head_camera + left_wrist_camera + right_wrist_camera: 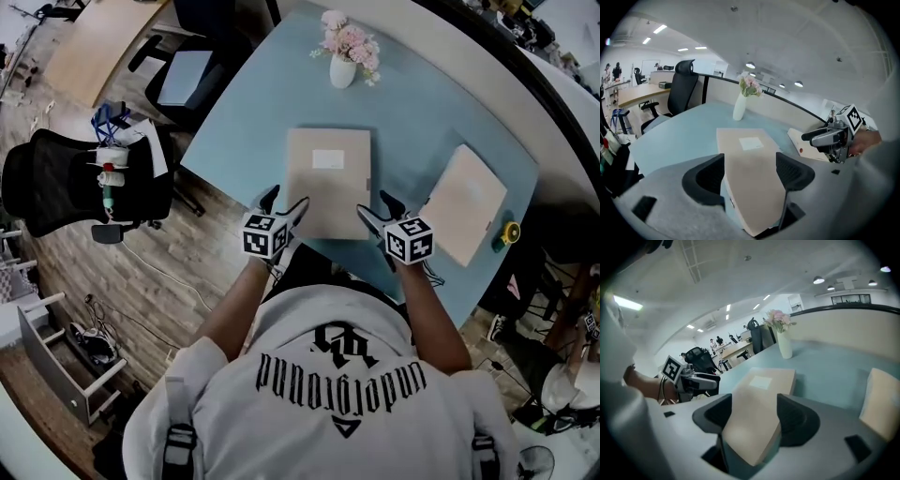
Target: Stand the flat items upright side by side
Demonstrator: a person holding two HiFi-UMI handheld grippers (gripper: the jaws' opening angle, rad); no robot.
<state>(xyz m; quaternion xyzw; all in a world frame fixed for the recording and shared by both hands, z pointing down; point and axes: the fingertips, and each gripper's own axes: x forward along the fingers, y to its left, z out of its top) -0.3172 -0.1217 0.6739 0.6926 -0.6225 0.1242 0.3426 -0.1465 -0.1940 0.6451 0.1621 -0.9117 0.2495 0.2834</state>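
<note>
both grippers open over the near corners of the middle box

a beige flat cardboard file box (328, 183) lies flat in the middle of the pale blue table (253, 112), its near edge by the table's near edge. the left gripper (286, 200) hangs over its near left corner and the right gripper (373, 206) over its near right corner. each has its jaws spread, with the corner showing between the pads but not pinched. taking the two corners together looks meant to tip the box up on its far edge without twisting it. a second beige file box (466, 202) lies flat to the right, apart from the first, so neither stands yet. a white vase of pink flowers (343, 70) sits far back, clear of the work. the white label (328, 158) on the middle box shows no writing i can read
</note>
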